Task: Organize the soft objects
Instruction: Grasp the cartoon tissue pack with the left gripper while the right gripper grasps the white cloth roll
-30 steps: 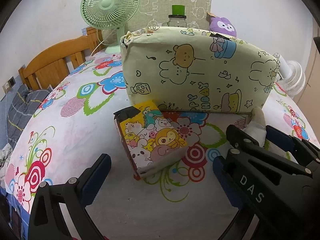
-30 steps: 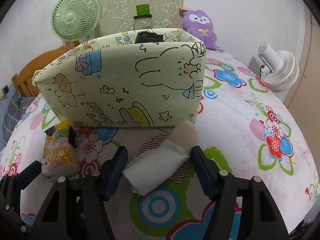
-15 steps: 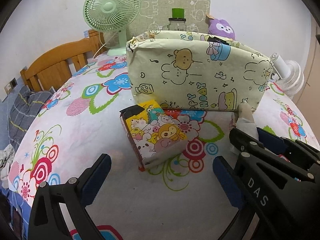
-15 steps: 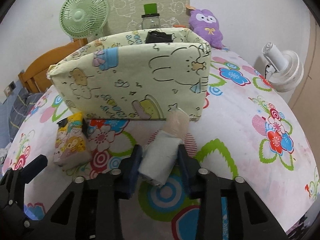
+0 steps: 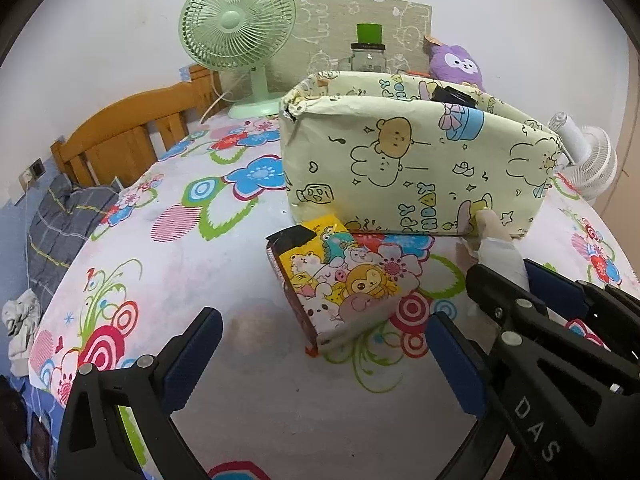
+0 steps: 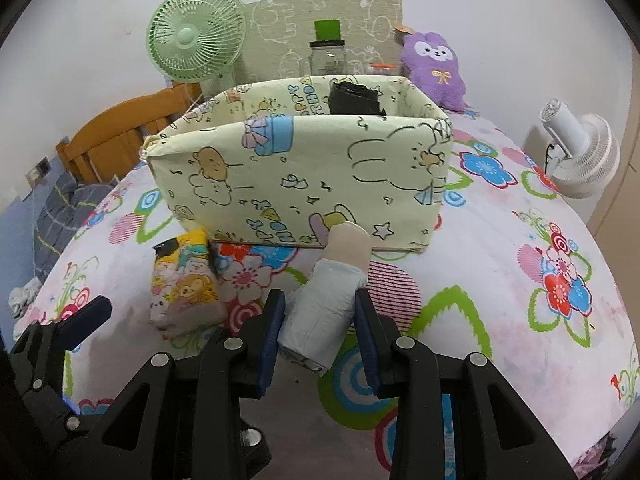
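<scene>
My right gripper (image 6: 320, 328) is shut on a rolled grey-and-beige cloth bundle (image 6: 324, 312), its blue pads pressing both sides; the beige end points at the pale green cartoon-print box (image 6: 304, 184). The same bundle (image 5: 500, 252) shows in the left wrist view, held by the right gripper (image 5: 516, 280). A yellow cartoon tissue pack (image 5: 340, 280) lies on the floral sheet in front of the box, also as the pack (image 6: 186, 280) left of the bundle. My left gripper (image 5: 320, 360) stands open just short of the pack, nothing between its fingers. A black item (image 6: 354, 98) rests inside the box.
A green fan (image 5: 238, 36), a jar with a green lid (image 5: 368, 52) and a purple plush (image 6: 434, 68) stand behind the box. A white fan (image 6: 580, 156) sits at the right edge. A wooden bed frame (image 5: 120, 136) and dark plaid cloth (image 5: 56, 224) lie left.
The right gripper's jaws closed onto the cloth bundle and lifted it slightly. The left gripper has barely moved and stays open.
</scene>
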Available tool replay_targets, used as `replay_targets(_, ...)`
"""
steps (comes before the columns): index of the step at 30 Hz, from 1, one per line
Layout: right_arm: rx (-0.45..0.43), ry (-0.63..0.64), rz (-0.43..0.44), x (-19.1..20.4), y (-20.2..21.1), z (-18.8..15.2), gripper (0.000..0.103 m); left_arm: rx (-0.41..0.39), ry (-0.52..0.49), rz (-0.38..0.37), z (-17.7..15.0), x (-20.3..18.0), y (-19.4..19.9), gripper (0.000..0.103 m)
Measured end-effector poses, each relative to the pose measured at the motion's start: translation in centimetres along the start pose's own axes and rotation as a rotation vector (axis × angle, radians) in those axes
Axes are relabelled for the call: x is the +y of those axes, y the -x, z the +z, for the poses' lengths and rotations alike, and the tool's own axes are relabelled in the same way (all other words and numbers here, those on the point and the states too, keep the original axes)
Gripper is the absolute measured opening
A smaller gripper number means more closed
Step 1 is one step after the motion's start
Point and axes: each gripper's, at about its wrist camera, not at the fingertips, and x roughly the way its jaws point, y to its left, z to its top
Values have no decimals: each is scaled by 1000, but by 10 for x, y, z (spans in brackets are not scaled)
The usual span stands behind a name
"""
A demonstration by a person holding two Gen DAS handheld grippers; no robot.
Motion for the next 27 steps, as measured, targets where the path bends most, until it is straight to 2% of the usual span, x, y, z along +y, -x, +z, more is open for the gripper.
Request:
replay_targets(11,40,-46,8,-4,-13,3,38,41,-34,20,9,-4,-18,96)
replay_targets(17,41,-53,-2,-6,-14,3,38,39,-19,-6,7,-4,-21,92)
replay_targets(24,39,-50,3,-5,-13,3,38,37,1,-72,5,-3,-18,76)
replay_targets(27,37,-52,3,-4,-13,3,38,33,2,-82,4,-3,-16,64)
